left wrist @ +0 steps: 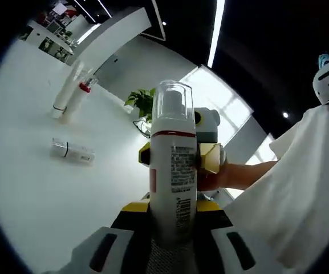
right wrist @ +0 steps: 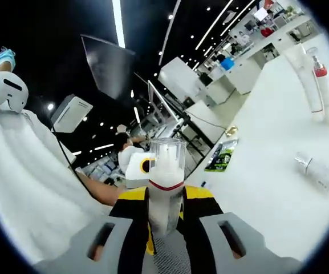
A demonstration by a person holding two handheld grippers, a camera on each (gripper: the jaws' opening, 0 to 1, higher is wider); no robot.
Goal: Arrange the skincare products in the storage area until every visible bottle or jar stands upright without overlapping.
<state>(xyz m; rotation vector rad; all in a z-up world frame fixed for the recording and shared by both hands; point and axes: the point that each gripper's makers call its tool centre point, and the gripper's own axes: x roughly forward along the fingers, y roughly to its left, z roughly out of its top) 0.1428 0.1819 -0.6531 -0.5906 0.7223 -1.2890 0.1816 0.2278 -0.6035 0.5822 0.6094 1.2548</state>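
Both the left claw (left wrist: pixel 173 228) and the right claw (right wrist: pixel 165 228) are gripping one upright pump bottle (left wrist: pixel 174 171) at 12 o'clock. A small bottle (left wrist: pixel 72 151) is lying flat on the white surface (left wrist: pixel 44 200) at 9 o'clock.

Most of the white worktop (left wrist: pixel 33 194) lies bare. A small bottle (left wrist: pixel 72 151) lies flat mid-surface; two tall bottles (left wrist: pixel 73 91) stand touching nearer the far edge, well apart from it.

1. I count one pump bottle with a clear cap (left wrist: pixel 174 165), at my view's centre.
2. Two upright items at ten o'clock: a white tube (left wrist: pixel 68 90) and a red-collared bottle (left wrist: pixel 78 101).
3. One small bottle lying flat (left wrist: pixel 72 151) at nine o'clock.
4. One potted plant (left wrist: pixel 143 103).
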